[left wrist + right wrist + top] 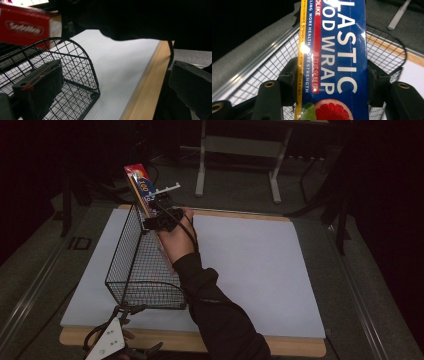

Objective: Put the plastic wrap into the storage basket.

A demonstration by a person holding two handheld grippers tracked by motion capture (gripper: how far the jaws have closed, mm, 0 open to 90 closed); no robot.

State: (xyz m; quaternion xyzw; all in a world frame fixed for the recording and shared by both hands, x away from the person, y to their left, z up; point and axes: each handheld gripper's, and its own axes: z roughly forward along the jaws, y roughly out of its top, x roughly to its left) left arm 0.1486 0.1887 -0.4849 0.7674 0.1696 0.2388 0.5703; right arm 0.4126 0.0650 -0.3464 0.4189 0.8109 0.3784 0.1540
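Observation:
A long blue box of plastic food wrap (137,182) with a red end tilts up over the far end of a black wire basket (135,265). My right gripper (155,222) is shut on it. In the right gripper view, both pads of that gripper (332,82) press the sides of the box (337,62), with the basket mesh (382,50) below. My left gripper (131,310) sits at the basket's near end by the table edge. In the left gripper view it (115,85) stands wide open beside the basket's arched end (82,65), gripping nothing. The box's red end (25,27) appears at the upper left.
The basket rests on the left part of a white board (250,265) laid on a wooden table (165,342). The person's dark sleeve (215,315) crosses the board's near middle. A metal stand (240,150) is on the floor beyond the table.

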